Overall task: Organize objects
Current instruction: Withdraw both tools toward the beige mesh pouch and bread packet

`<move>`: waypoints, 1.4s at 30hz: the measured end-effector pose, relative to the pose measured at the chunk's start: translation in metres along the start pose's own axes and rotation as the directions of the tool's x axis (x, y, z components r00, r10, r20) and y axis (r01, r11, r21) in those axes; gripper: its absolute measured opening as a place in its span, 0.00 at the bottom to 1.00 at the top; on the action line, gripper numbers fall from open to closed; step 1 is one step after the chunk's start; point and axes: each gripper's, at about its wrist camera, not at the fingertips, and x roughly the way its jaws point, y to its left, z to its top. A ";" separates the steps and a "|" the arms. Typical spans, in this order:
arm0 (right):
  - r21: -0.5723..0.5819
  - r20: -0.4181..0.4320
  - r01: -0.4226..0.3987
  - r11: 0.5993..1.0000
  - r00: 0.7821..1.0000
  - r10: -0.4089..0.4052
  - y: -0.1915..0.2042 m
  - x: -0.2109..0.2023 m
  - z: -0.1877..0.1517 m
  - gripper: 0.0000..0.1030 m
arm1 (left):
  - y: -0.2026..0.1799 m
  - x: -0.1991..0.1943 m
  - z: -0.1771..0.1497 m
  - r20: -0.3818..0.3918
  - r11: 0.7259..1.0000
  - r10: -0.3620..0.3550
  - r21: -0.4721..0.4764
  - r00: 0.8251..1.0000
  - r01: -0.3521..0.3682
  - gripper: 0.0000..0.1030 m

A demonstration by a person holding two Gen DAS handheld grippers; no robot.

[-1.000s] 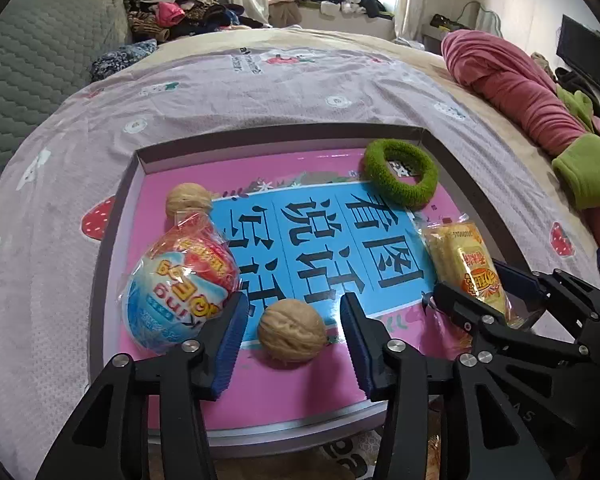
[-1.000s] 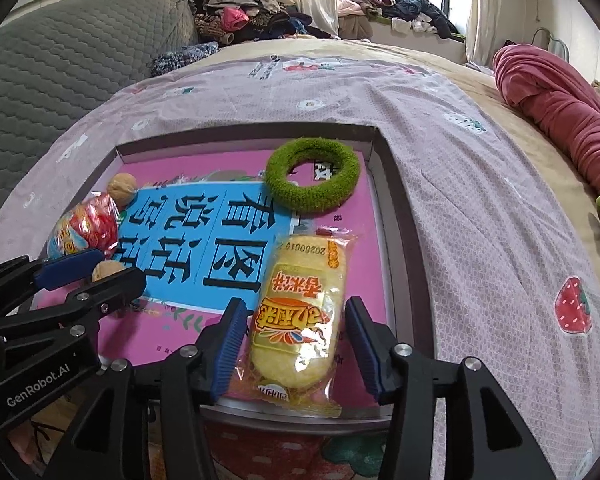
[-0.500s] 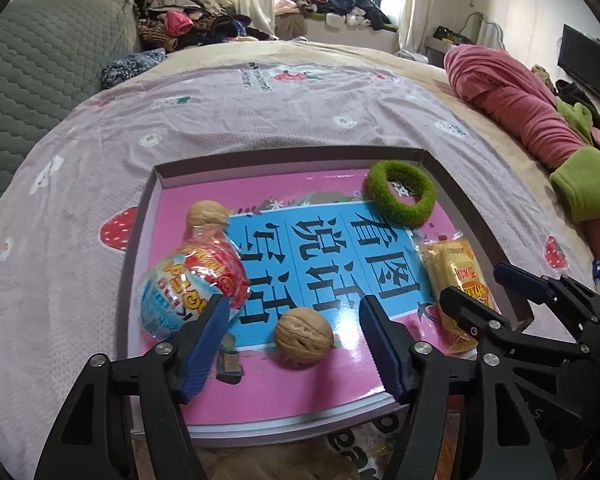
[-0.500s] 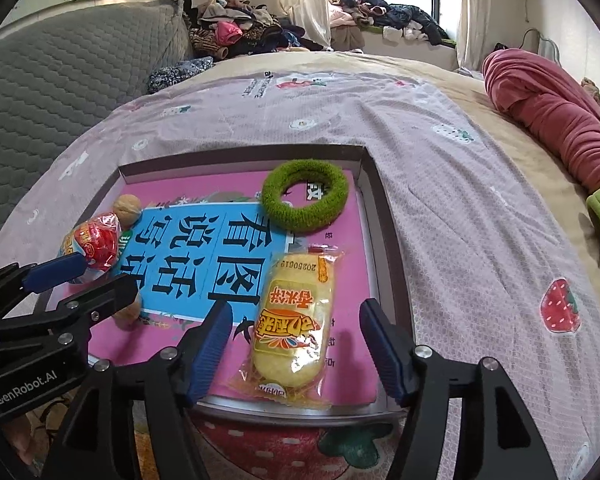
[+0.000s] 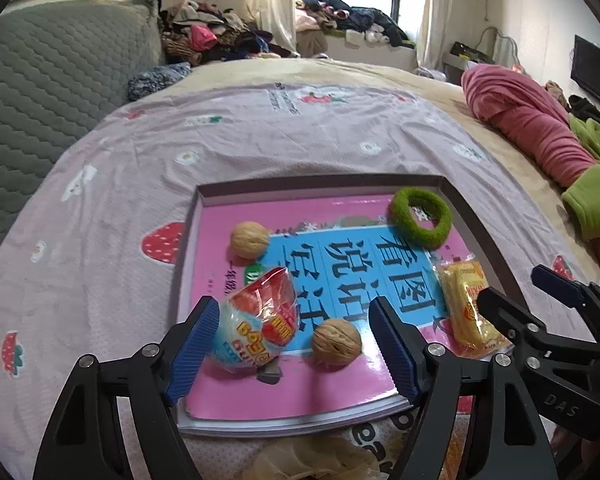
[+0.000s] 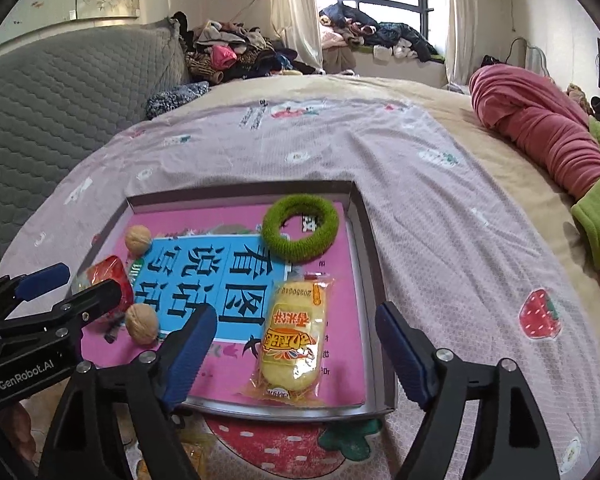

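Observation:
A shallow grey tray (image 5: pixel 324 183) (image 6: pixel 374 276) with a pink and blue printed sheet lies on the bed. On it lie a wrapped toy egg (image 5: pixel 260 326) (image 6: pixel 104 276), two walnuts, near (image 5: pixel 337 343) (image 6: pixel 141 323) and far (image 5: pixel 249 239) (image 6: pixel 137 239), a green fuzzy ring (image 5: pixel 421 217) (image 6: pixel 300 227) and a yellow snack packet (image 5: pixel 466 312) (image 6: pixel 294 338). My left gripper (image 5: pixel 292 344) is open and empty, held above the egg and near walnut. My right gripper (image 6: pixel 296 356) is open and empty above the snack packet.
The tray rests on a lilac strawberry-print bedspread (image 5: pixel 260 132). A pink and green bundle of clothes (image 5: pixel 540 136) lies at the right. A grey quilted headboard (image 6: pixel 60 80) stands at the left. Piled clothes (image 6: pixel 236 52) sit at the back by the window.
Both grippers have opened wider and pulled back and up from the tray. The walnut and the snack packet stay lying on the tray.

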 end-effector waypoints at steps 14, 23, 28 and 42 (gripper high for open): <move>-0.004 0.079 0.006 1.000 0.997 -0.006 0.006 -0.026 0.007 0.83 | 0.002 -0.021 0.000 0.061 0.998 0.060 0.002 0.996 -0.061 0.81; -0.014 0.171 0.003 1.000 0.985 0.000 0.010 -0.062 0.012 0.88 | 0.007 -0.043 -0.003 0.113 0.993 0.114 -0.016 0.987 -0.113 0.81; -0.020 0.223 -0.007 1.000 0.975 0.012 0.013 -0.083 0.015 0.93 | 0.010 -0.059 -0.006 0.132 0.989 0.148 -0.026 0.980 -0.146 0.81; -0.049 0.342 -0.032 0.998 0.938 0.047 0.032 -0.143 0.017 0.98 | 0.008 -0.116 -0.026 0.174 0.984 0.181 -0.027 0.968 -0.179 0.81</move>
